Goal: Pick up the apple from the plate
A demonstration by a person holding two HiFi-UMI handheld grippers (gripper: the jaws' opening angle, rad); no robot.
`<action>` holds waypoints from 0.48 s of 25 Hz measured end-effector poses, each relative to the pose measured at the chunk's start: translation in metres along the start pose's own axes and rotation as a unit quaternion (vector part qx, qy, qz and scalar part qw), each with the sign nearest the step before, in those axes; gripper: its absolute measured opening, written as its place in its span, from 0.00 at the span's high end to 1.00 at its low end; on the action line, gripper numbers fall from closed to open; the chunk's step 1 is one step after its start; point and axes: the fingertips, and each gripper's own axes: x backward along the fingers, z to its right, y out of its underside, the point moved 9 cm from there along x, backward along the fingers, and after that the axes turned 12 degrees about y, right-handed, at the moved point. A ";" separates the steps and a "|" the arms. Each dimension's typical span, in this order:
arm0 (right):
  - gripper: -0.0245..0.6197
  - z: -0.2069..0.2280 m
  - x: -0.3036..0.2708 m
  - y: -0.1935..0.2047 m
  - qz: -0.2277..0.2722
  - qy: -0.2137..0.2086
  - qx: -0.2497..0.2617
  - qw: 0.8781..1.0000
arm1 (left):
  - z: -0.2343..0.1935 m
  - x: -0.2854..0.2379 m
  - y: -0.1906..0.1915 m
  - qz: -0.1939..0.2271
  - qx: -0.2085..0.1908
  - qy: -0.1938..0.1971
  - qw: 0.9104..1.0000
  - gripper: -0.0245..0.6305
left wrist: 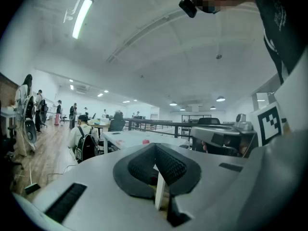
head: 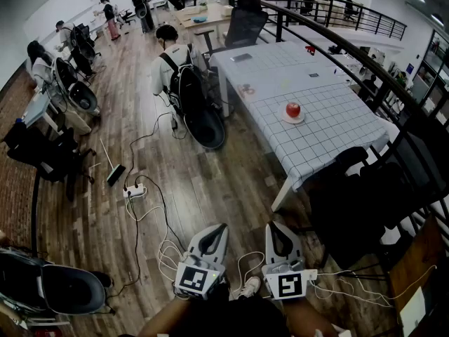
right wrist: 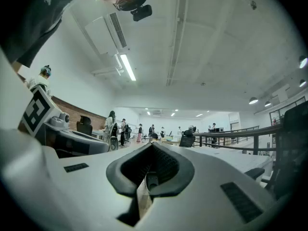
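Right gripper (head: 275,225) closed, apple (head: 293,109) well beyond jaws

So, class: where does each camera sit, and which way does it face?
Head view: on the person's head, looking down at table and apple; left claw, right claw show.
Left gripper view: on the left claw, facing the table; shut jaws show.
Right gripper view: on the right claw, facing across the room; shut jaws show.
Shared: head and left gripper views both show the apple.
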 end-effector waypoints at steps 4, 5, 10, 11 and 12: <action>0.93 -0.003 0.002 0.003 -0.003 0.001 0.004 1.000 | -0.007 0.006 0.012 -0.020 -0.009 -0.005 1.000 0.93; 0.93 -0.004 0.001 0.003 -0.004 0.003 0.006 1.000 | -0.010 0.006 0.013 -0.020 -0.009 -0.005 1.000 0.93; 0.93 -0.011 -0.005 0.002 -0.005 0.013 0.013 1.000 | -0.023 0.006 0.005 -0.006 0.003 0.001 1.000 0.93; 0.93 -0.013 -0.007 0.001 -0.005 0.015 0.015 1.000 | -0.027 0.007 0.002 -0.002 0.004 0.003 1.000 0.93; 0.93 -0.014 -0.009 0.001 -0.004 0.017 0.016 1.000 | -0.031 0.007 0.000 0.002 0.003 0.005 1.000 0.93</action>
